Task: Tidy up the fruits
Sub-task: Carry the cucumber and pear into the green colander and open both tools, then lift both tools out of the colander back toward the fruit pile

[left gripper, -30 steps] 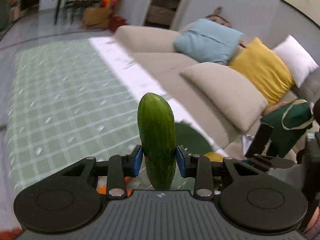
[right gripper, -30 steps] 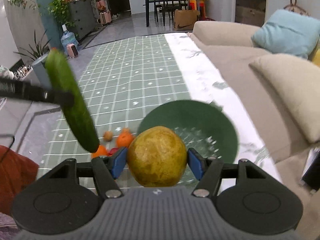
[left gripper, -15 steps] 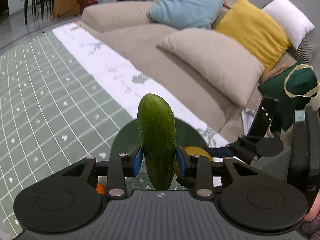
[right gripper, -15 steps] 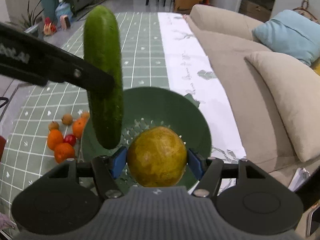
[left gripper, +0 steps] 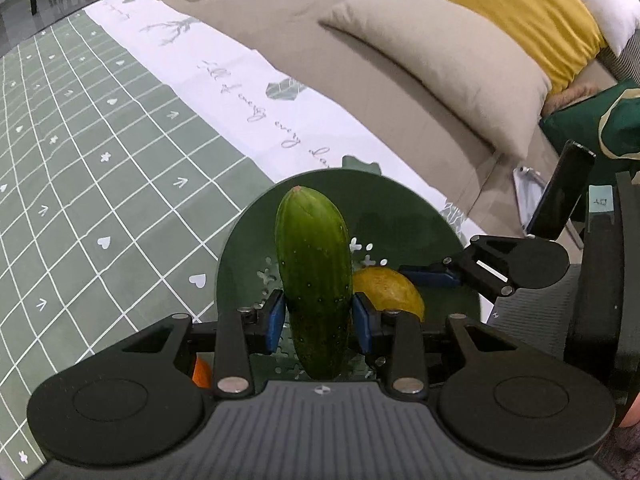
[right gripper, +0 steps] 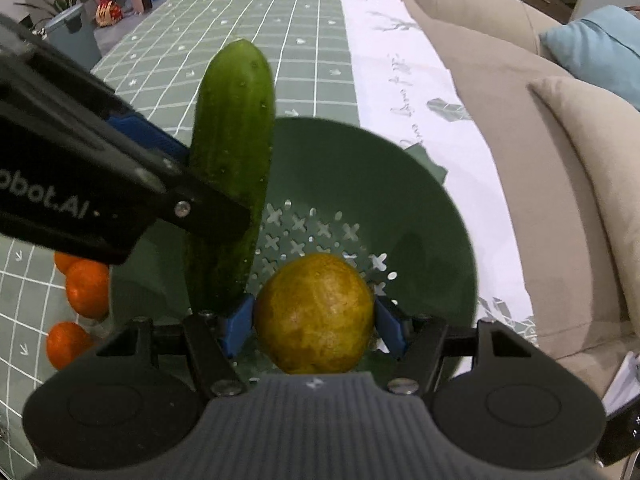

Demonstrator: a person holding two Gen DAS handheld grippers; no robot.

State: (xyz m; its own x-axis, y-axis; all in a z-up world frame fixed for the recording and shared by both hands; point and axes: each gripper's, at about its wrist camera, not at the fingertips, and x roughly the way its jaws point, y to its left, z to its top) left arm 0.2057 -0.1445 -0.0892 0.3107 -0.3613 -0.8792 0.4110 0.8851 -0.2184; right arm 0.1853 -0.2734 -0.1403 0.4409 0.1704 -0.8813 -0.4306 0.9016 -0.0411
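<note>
Crowding is the main risk at this moment: both grippers hang over the same green colander (right gripper: 420, 208), which sits on the checked cloth close to the white border along the counter edge nearest the sofa (left gripper: 400, 92). The left gripper (left gripper: 318, 322) has its fingers clamped on an upright cucumber (left gripper: 314, 276), and the right gripper (right gripper: 314, 330) has its fingers clamped on a round yellow-green fruit (right gripper: 314, 314) just beside it. If both let go together, the cucumber could tip onto the fruit or catch the rim and roll out. The two tools could also knock each other, shaking a grip loose. A bump to the light colander might push it into the oranges (right gripper: 86, 288) lying beside it on the cloth.
</note>
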